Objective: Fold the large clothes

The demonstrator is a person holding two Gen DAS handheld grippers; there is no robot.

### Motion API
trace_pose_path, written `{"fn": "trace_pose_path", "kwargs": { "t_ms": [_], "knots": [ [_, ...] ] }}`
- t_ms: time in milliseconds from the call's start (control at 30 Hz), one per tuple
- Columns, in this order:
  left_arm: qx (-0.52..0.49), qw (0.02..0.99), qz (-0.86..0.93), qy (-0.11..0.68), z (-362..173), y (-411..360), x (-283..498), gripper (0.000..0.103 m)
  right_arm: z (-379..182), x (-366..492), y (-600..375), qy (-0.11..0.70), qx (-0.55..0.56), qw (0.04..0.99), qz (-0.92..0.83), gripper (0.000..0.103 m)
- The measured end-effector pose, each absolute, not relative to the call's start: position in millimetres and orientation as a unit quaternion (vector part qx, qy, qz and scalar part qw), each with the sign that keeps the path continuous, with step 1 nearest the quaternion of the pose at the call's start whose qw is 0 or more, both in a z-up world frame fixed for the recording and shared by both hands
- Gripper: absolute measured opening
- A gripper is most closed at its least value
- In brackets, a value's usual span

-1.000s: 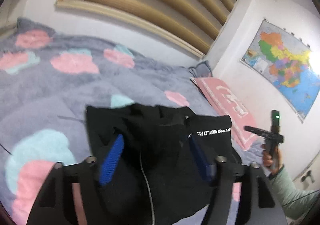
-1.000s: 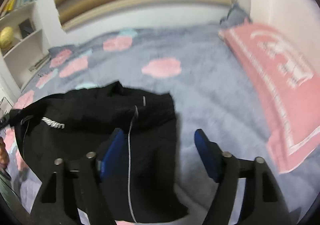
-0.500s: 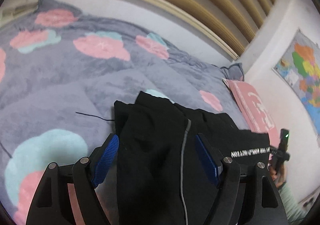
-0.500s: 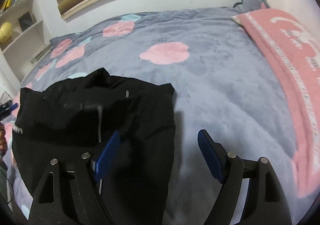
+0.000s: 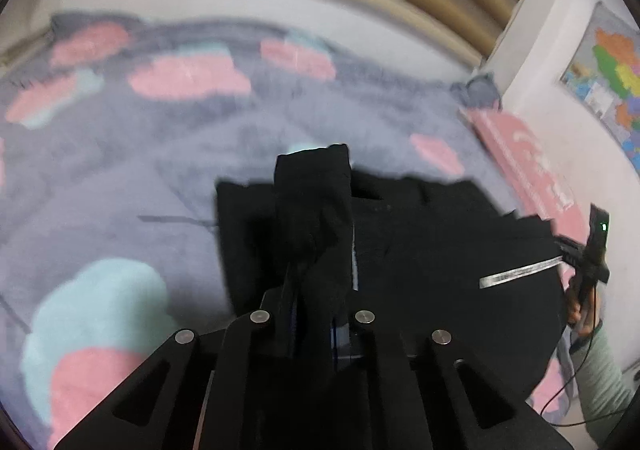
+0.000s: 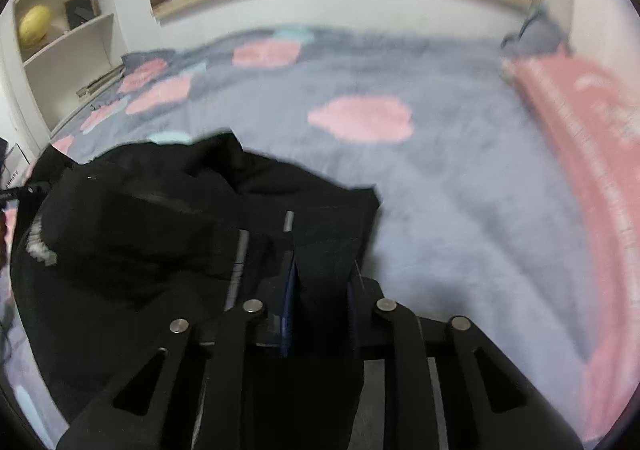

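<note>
My left gripper (image 5: 316, 290) is clamped on a raised fold of the black garment (image 5: 420, 250). My right gripper (image 6: 320, 282) is closing on the garment's other edge, cloth pinched between its blue pads (image 6: 289, 290). The garment lies crumpled on the grey blanket (image 6: 440, 190), near a pink pillow (image 6: 580, 122).

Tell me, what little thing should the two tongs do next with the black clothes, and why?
Probably lift both together and carry the near edge toward the far side. The left tongs are shut on a bunch of the black garment; the right tongs are closing with cloth between them. The garment lies rumpled on the grey blanket, so it likely needs raising before it can fold over.
</note>
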State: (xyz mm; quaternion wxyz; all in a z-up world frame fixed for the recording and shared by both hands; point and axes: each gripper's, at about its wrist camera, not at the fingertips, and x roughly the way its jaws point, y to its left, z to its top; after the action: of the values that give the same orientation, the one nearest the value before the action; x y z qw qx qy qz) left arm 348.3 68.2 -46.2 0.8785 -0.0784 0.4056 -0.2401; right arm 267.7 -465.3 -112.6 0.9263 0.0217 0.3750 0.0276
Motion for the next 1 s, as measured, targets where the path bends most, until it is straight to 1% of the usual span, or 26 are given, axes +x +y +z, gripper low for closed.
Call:
{"fn": "trace_pose_path", "kwargs": {
  "t_ms": [100, 200, 300, 400, 467, 533, 567, 633, 733, 800, 867, 933, 967, 1000],
  "knots": [
    [-0.116, 0.896, -0.251, 0.348, -2.8, 83.6, 331.4, 0.009, -74.2, 244.9, -461.1, 0.334, -0.004, 0.943, -0.008, 0.020],
    [-0.128, 0.915, -0.222, 0.311, 32.1, 84.6, 333.7, 0.009, -33.8, 253.1, -455.2, 0.316, -0.034, 0.945, -0.074, 0.017],
    [-0.136, 0.925, -0.196, 0.295, 53.4, 80.3, 360.3, 0.009, -5.4, 278.4, -450.3, 0.306, -0.051, 0.942, -0.126, 0.017],
    [-0.156, 0.923, -0.171, 0.308, 50.6, 79.3, 393.4, 0.009, 5.3, 316.1, -451.1, 0.314, -0.038, 0.936, -0.154, 0.017],
    [-0.147, 0.921, -0.140, 0.333, 32.1, 71.6, 421.3, 0.009, -4.7, 347.8, -453.5, 0.339, -0.026, 0.926, -0.164, 0.017],
    [-0.133, 0.914, -0.107, 0.367, 3.4, 64.1, 448.1, 0.009, -30.4, 382.8, -458.1, 0.376, -0.016, 0.910, -0.175, 0.017],
    [-0.118, 0.906, -0.086, 0.398, -19.0, 59.3, 465.4, 0.010, -41.8, 392.6, -459.1, 0.391, -0.012, 0.903, -0.178, 0.017],
    [-0.102, 0.885, -0.069, 0.450, -54.0, 54.6, 485.4, 0.010, -75.8, 415.8, -461.4, 0.430, -0.004, 0.884, -0.181, 0.017],
    [-0.127, 0.853, -0.072, 0.500, -96.5, 58.4, 506.2, 0.012, -129.1, 437.2, -468.0, 0.488, 0.005, 0.856, -0.170, 0.018],
    [-0.141, 0.836, -0.073, 0.526, -120.6, 60.4, 516.7, 0.019, -160.2, 445.6, -468.4, 0.516, 0.001, 0.841, -0.160, 0.023],
    [-0.144, 0.829, -0.075, 0.536, -134.1, 56.8, 518.8, 0.023, -175.3, 449.4, -470.1, 0.525, 0.006, 0.836, -0.157, 0.028],
    [-0.118, 0.836, -0.079, 0.530, -137.9, 49.7, 517.9, 0.027, -182.8, 451.7, -471.0, 0.526, 0.009, 0.835, -0.162, 0.031],
    [-0.096, 0.842, -0.080, 0.524, -135.7, 45.3, 516.5, 0.030, -184.0, 453.2, -469.3, 0.527, 0.003, 0.834, -0.163, 0.035],
    [-0.080, 0.847, -0.080, 0.519, -135.0, 43.0, 515.4, 0.033, -184.1, 453.5, -468.0, 0.527, -0.003, 0.835, -0.162, 0.036]
  ]
}}
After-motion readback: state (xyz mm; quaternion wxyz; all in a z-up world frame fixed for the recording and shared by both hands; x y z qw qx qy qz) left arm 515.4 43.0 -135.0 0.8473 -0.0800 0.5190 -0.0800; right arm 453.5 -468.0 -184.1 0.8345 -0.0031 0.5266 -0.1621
